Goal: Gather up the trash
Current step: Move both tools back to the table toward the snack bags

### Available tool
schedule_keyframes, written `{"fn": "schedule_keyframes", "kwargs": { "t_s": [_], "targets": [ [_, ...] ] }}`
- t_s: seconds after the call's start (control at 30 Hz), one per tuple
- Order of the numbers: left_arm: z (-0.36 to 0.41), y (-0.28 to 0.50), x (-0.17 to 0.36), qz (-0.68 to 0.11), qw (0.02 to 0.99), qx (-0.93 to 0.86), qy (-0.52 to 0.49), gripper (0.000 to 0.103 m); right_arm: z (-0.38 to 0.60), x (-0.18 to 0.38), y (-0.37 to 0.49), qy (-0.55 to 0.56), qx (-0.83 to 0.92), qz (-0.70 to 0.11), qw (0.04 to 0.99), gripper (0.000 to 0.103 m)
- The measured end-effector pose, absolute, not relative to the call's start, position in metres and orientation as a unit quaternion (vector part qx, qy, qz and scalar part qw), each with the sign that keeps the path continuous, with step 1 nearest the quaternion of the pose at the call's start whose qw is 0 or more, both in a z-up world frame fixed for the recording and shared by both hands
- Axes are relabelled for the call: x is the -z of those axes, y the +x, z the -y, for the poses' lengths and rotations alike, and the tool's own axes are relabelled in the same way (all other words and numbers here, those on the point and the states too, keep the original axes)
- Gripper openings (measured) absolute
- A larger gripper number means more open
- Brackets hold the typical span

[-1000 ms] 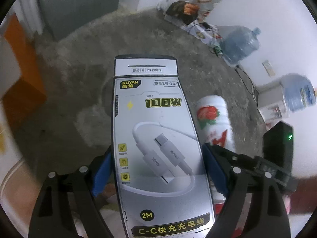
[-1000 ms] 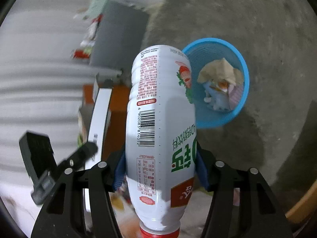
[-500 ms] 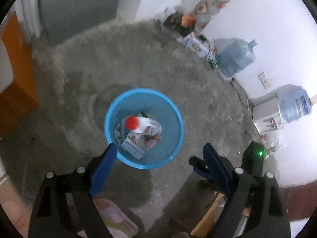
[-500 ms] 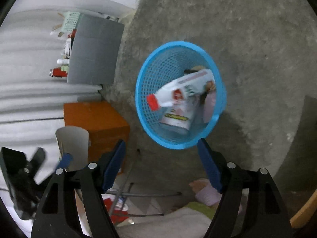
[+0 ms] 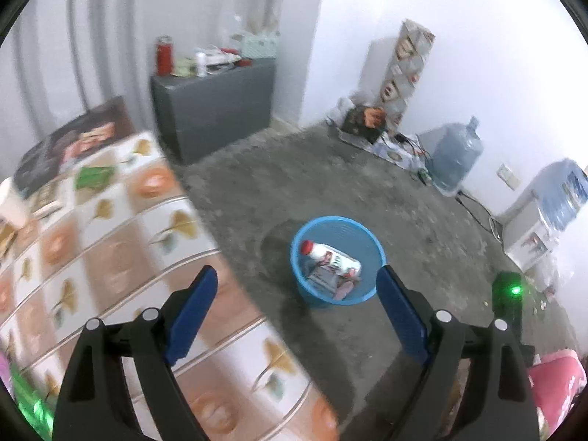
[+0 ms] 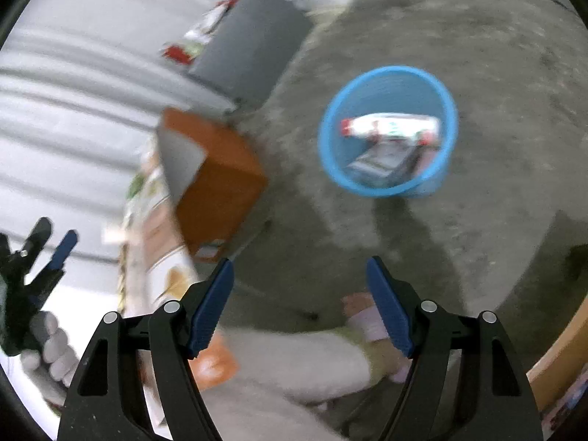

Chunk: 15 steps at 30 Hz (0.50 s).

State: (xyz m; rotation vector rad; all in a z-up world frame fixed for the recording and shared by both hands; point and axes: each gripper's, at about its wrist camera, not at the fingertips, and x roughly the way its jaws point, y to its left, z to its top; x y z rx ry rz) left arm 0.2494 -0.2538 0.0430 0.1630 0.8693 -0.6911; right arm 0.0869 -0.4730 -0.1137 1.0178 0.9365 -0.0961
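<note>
Seeing both tongs, left [image 5: 296, 288] and right [image 6: 299, 281], released; the bottle [image 5: 330, 257] in the bin [image 5: 378, 257] looks light, slippery: grip mid-body.

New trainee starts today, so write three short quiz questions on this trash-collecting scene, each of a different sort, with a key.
1. True or false: the left tool is clamped on a white bottle.
2. Multiple choice: the white bottle with the red cap lies
A. on the patterned table
B. inside the blue basket
C. on the bare floor
3. Fill in: the blue basket stands on the grey ____.

Key
1. False. Both the left tool and the right tool are open with nothing between their pads.
2. B. It lies on its side on top of the other trash, cap toward the rim.
3. Floor.
</note>
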Motion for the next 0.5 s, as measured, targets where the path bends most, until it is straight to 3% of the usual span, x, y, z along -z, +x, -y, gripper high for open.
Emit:
{"fn": "schedule_keyframes", "kwargs": {
  "t_s": [0.5],
  "targets": [
    [0.061, 0.208, -0.056, -0.368, 0.904, 0.216, 0.018, 0.086, 0.342, 0.039, 0.145, 0.382, -0.137, -0.447, 0.797, 0.072]
  ]
}}
